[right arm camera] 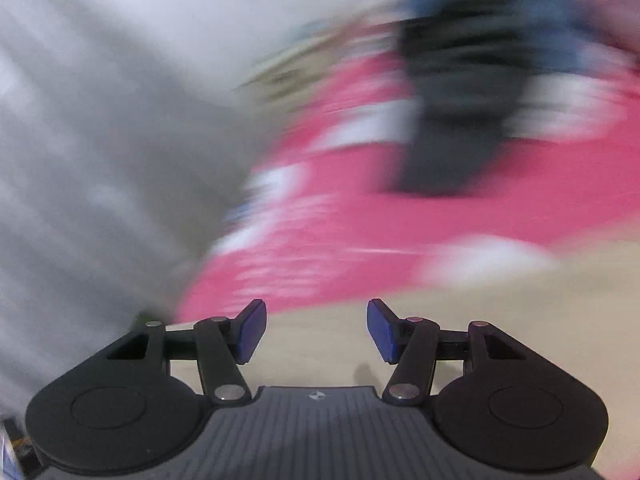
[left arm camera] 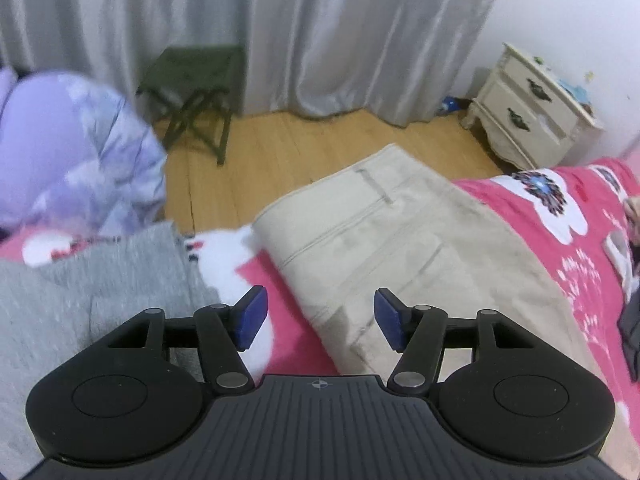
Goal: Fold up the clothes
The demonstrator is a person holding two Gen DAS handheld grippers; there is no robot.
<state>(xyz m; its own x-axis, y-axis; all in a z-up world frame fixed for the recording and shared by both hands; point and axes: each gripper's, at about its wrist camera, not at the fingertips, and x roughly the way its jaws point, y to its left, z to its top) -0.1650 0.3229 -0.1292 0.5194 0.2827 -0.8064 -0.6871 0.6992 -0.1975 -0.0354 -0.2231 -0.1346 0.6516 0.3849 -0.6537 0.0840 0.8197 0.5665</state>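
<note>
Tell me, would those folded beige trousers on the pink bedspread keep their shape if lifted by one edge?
Probably not. The beige trousers look like soft woven cloth lying in flat layers, so they would likely droop and unfold. They seem light for their size. Pushed, they may bunch on the pink bedspread rather than slide.

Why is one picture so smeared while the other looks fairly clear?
Right wrist view: heavy motion blur streaks the pink bedspread; only the tongs stay sharp. Left wrist view: the beige trousers read clearly, with fisheye bending at the edges and slight softness at left.
</note>
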